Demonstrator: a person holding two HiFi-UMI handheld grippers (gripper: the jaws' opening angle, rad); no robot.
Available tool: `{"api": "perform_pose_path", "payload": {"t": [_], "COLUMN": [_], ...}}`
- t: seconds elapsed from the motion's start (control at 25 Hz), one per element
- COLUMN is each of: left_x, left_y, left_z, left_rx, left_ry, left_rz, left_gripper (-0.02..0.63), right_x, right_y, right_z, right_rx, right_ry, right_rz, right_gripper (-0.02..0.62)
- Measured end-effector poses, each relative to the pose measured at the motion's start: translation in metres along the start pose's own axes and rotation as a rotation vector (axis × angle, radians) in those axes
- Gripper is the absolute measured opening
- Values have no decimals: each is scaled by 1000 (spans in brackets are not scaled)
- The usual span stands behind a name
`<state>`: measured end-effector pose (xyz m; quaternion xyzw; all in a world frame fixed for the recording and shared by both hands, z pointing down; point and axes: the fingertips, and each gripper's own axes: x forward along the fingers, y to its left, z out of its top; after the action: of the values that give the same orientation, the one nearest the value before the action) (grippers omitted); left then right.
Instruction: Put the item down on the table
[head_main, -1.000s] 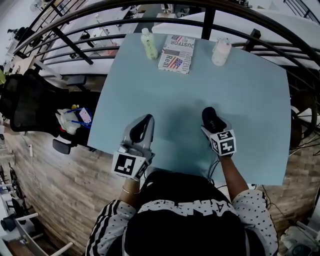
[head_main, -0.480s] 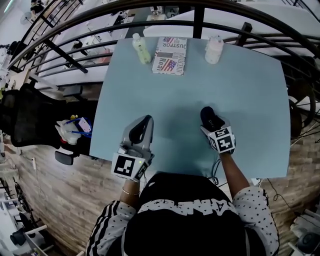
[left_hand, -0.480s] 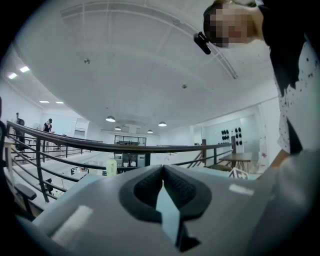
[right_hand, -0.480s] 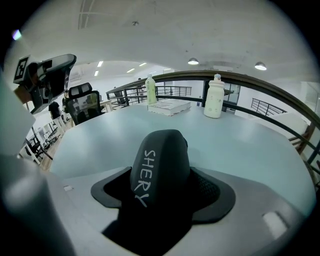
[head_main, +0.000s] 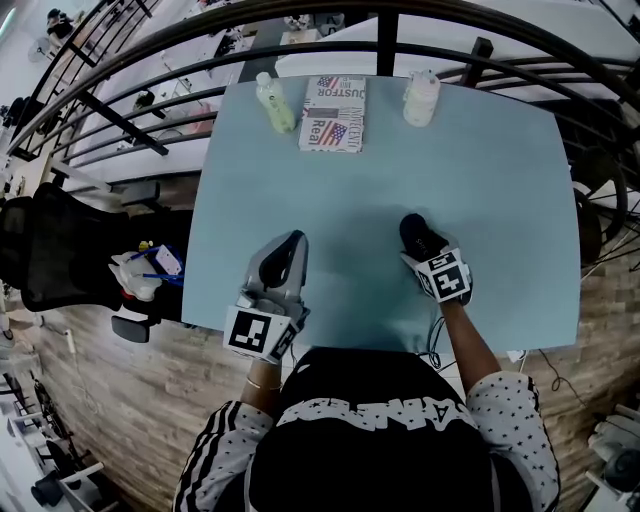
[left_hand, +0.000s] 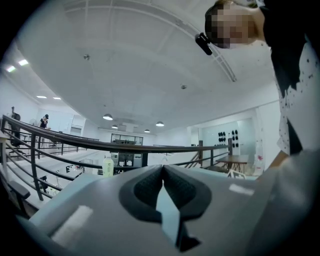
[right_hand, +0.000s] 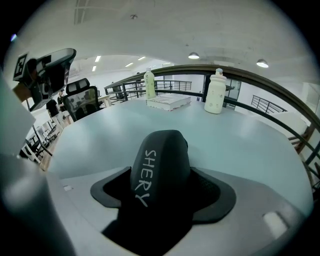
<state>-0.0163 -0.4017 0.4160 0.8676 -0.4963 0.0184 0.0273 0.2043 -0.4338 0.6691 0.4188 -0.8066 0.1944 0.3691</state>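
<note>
Black item lettered SHERY (right_hand: 160, 170) sits clamped between the jaws of the right gripper (head_main: 428, 250), above the table (head_main: 480, 160), toward its near edge, right of centre. Left gripper (head_main: 284, 258) closed, empty.

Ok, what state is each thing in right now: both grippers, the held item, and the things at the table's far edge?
left gripper: jaws together, empty.
right gripper: shut on the black item.
black item: held between the jaws over the table, not yet let go.
green bottle: upright, capped.
white bottle: upright, capped.
booklet: lying flat, closed.
</note>
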Motion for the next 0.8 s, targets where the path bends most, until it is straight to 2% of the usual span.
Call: {"api": "perform_pose_path", "payload": {"t": [0.32, 0.8], "left_x": [-1, -6], "left_y": [2, 1], "left_z": [1, 8], "left_rx": [-10, 9], "left_ry": [-3, -12], "left_rz": [-3, 8], "left_gripper": [0, 0], "right_x": [4, -2], "right_y": [0, -1], "right_z": [-2, -3], "right_rx": [-4, -4], "right_ry": [31, 13], "right_rz": [8, -12], "right_gripper": [378, 390]}}
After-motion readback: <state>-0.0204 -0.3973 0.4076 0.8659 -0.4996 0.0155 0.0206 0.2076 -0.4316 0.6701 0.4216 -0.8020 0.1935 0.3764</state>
